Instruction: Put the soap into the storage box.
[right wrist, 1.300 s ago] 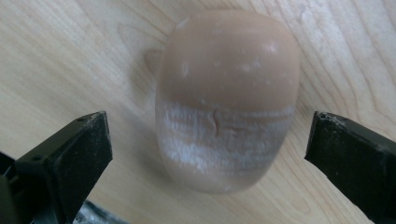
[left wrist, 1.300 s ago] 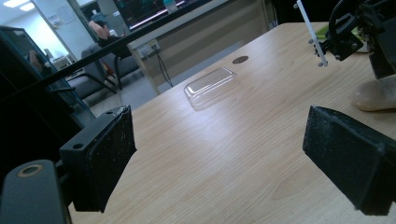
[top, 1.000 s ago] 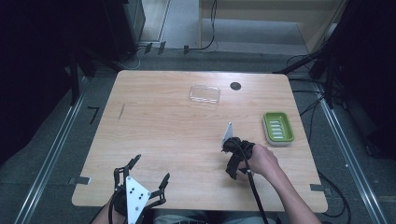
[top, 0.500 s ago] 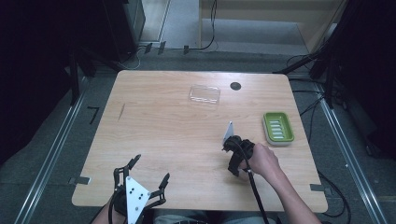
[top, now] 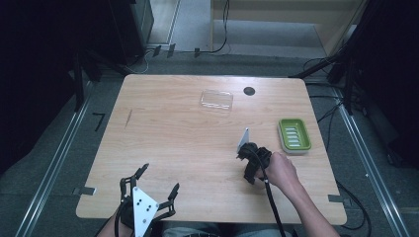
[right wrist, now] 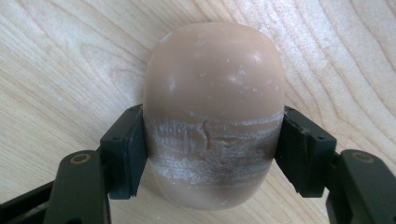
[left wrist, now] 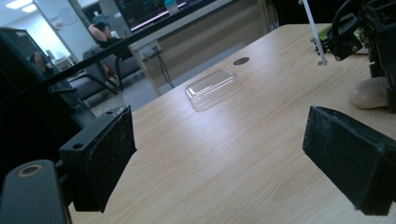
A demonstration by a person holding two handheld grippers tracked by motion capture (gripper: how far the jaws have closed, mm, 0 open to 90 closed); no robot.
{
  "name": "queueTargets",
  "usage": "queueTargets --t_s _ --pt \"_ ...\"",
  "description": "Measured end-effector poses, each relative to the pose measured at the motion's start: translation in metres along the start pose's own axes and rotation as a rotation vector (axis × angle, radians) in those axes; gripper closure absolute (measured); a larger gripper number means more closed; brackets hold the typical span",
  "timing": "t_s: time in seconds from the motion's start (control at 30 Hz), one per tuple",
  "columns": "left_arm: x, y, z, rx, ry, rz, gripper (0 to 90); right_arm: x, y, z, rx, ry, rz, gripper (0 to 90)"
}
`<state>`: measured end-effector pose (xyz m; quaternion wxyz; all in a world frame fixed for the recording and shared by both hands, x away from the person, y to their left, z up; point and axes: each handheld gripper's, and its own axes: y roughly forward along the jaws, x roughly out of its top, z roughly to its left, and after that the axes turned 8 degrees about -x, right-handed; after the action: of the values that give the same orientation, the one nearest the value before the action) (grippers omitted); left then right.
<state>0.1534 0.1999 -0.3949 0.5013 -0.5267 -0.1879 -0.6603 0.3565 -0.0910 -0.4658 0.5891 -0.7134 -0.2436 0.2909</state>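
The right gripper (right wrist: 210, 154) clamps a rounded tan soap bar (right wrist: 214, 107) lying on the wooden table (top: 173, 128) beside the green soap dish (top: 294, 135), the left gripper (left wrist: 219, 158) gaping idle; the smooth, curved bar may squirt free under pressure.

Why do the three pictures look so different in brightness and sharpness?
High view: the table is lit and the surroundings fall dark. Left gripper view: the near pads are soft and grainy, and light glints off the clear lid. Right gripper view: very close and evenly lit, so the soap shows its scuffs sharply.
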Motion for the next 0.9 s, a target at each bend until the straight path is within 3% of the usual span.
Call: queueTargets --t_s 0.57,0.9 --pt "0.000 0.000 0.001 -0.001 -0.006 0.000 9.9 -0.003 -0.009 -0.002 0.006 -0.024 -0.017 33.4" --pt "0.000 0.000 0.001 -0.001 -0.008 -0.001 9.9 -0.011 -0.014 -0.014 0.002 0.002 -0.011 33.3"
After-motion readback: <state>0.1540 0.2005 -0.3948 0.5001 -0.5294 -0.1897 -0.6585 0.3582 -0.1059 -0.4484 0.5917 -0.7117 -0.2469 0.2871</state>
